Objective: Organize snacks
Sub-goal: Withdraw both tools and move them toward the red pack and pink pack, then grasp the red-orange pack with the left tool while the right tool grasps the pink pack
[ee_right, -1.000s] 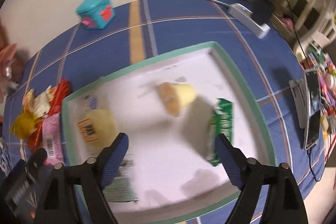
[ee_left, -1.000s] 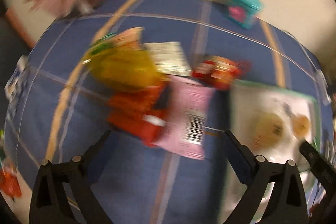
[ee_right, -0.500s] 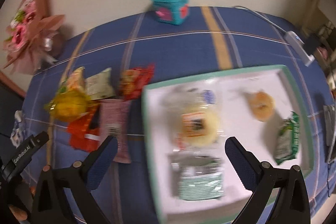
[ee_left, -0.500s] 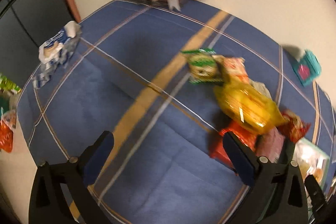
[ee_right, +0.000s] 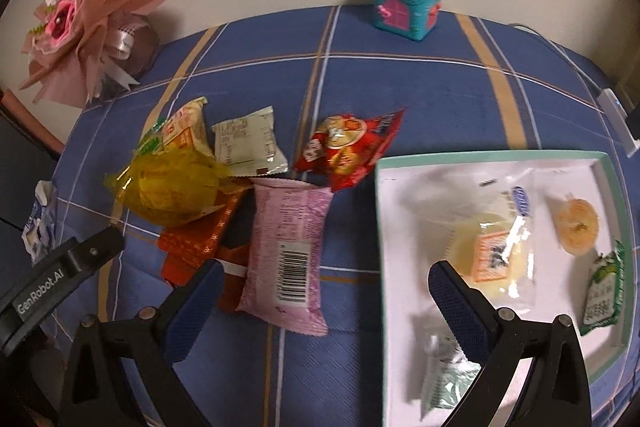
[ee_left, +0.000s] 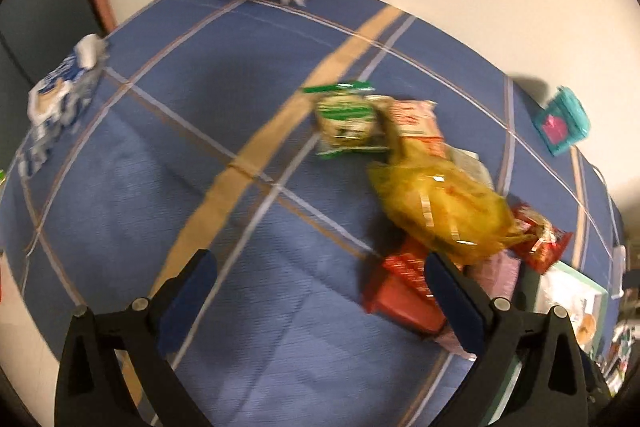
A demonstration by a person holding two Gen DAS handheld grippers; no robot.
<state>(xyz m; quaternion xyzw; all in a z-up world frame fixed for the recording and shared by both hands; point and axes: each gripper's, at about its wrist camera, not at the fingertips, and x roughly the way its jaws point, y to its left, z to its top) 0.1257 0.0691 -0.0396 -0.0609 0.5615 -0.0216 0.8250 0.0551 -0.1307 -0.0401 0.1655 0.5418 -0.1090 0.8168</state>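
Observation:
A pile of snack packets lies on the blue checked cloth: a yellow bag (ee_right: 172, 189), a pink packet (ee_right: 290, 253), a red packet (ee_right: 346, 147), a white packet (ee_right: 248, 143) and an orange-red one (ee_right: 196, 243). The white tray with a green rim (ee_right: 472, 159) holds a pale bun packet (ee_right: 490, 251), a small orange snack (ee_right: 578, 225), a green packet (ee_right: 602, 295) and a grey-green packet (ee_right: 444, 379). My right gripper (ee_right: 324, 307) is open and empty above the pink packet and the tray's left edge. My left gripper (ee_left: 320, 297) is open and empty, left of the yellow bag (ee_left: 440, 211). Its body shows in the right wrist view (ee_right: 60, 267).
A pink flower bouquet (ee_right: 84, 15) stands at the back left by the wall. A teal toy box (ee_right: 406, 3) stands at the back. A blue and white wrapper (ee_left: 60, 95) lies at the table's left edge. A white charger (ee_right: 618, 119) lies at the right edge.
The right gripper has swung left from over the tray to over the pink packet. The left gripper has swung left, so the snack pile now sits to its right. Both stayed open.

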